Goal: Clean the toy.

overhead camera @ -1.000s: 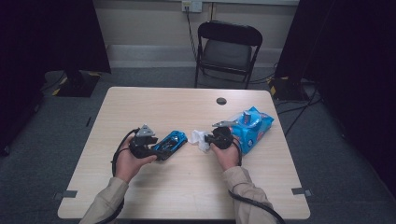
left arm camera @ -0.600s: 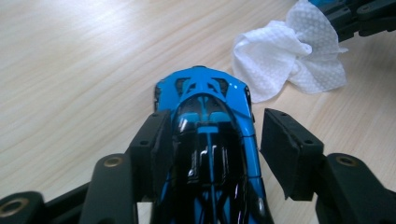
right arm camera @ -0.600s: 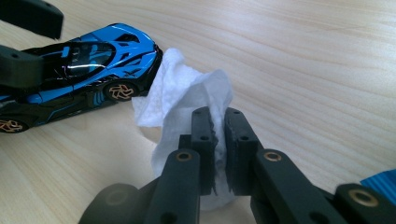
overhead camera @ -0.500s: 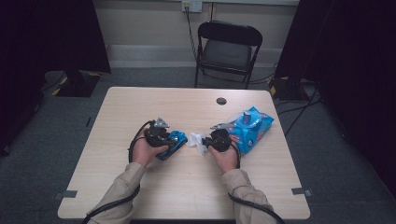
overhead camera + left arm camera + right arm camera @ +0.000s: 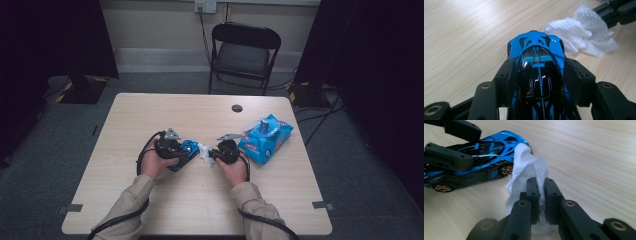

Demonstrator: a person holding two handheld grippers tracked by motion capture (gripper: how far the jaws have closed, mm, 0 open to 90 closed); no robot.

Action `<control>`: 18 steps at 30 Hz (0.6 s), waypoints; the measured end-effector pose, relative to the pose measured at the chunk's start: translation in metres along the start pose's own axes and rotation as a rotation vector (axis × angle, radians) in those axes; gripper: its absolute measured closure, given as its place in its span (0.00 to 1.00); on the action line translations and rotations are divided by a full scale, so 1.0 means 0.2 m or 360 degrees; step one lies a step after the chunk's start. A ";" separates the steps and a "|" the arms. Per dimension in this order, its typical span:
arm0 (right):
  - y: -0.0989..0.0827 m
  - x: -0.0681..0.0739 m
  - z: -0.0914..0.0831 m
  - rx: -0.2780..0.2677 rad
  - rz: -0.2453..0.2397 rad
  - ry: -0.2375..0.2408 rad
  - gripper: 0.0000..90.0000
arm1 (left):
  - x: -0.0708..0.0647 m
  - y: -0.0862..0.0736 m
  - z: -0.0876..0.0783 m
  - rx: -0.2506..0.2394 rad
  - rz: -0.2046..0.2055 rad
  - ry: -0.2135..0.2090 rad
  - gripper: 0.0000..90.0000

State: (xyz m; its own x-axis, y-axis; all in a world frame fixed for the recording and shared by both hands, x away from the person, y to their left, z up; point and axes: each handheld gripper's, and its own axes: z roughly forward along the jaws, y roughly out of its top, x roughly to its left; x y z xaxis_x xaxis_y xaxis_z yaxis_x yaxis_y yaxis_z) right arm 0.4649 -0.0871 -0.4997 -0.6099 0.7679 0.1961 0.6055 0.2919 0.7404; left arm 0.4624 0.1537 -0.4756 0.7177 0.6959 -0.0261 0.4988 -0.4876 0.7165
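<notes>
A blue and black toy car (image 5: pixel 190 146) lies on the wooden table (image 5: pixel 200 210). My left gripper (image 5: pixel 181 152) is shut on it, and its jaws have just been closing with the car between them. In the left gripper view both pads (image 5: pixel 510 75) press the flanks of the car (image 5: pixel 537 50), whose nose points away towards a crumpled white wipe (image 5: pixel 584 32). My right gripper (image 5: pixel 541 188) is shut on that wipe (image 5: pixel 529 167), which drapes against the front of the car (image 5: pixel 491 147). In the high view the wipe (image 5: pixel 204 150) sits between the two grippers, the right gripper (image 5: pixel 212 154) just right of it.
A blue pack of wipes (image 5: pixel 265 139) lies on the table to the right of my right hand. A small black round object (image 5: pixel 237 108) sits near the far edge. A black folding chair (image 5: pixel 243 50) stands behind the table.
My left hand has moved right and slightly forward onto the car, and its jaws have closed on the car's sides. The right gripper with the wipe has stayed put.
</notes>
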 end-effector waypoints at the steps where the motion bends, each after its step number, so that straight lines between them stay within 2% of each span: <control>1: 0.00 0.01 0.01 -0.0001 -0.0001 0.0005 0.93 | 0.00 0.00 0.00 0.0008 0.0017 0.0010 0.50; 4: 0.01 0.03 0.03 0.0017 -0.0002 0.0054 0.93 | 0.00 0.00 0.00 -0.0003 0.0002 0.0006 0.50; 5: 0.01 0.04 0.04 0.0018 -0.0011 0.0052 0.93 | 0.00 0.00 0.00 -0.0004 0.0021 0.0017 0.50; 8: 0.02 0.06 0.05 0.0025 -0.0022 0.0056 0.93 | -0.01 -0.01 0.00 -0.0004 0.0020 0.0025 0.50; 12: 0.03 0.10 0.07 0.0033 -0.0057 0.0094 0.94 | -0.01 -0.01 -0.01 0.0001 0.0034 0.0039 0.51; 15: 0.03 0.12 0.08 0.0035 -0.0066 0.0106 0.94 | -0.02 -0.01 -0.01 -0.0015 -0.0005 0.0032 0.51; 18: 0.02 0.13 0.08 0.0034 -0.0066 0.0117 0.94 | -0.01 -0.01 -0.01 -0.0008 0.0001 0.0028 0.51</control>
State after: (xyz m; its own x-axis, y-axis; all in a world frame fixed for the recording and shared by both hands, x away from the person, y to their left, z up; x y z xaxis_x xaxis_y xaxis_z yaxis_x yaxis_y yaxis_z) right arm 0.4599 -0.0575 -0.5013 -0.6704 0.7109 0.2127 0.5890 0.3354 0.7352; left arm 0.4581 0.1542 -0.4759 0.7094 0.7047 -0.0132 0.4958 -0.4855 0.7201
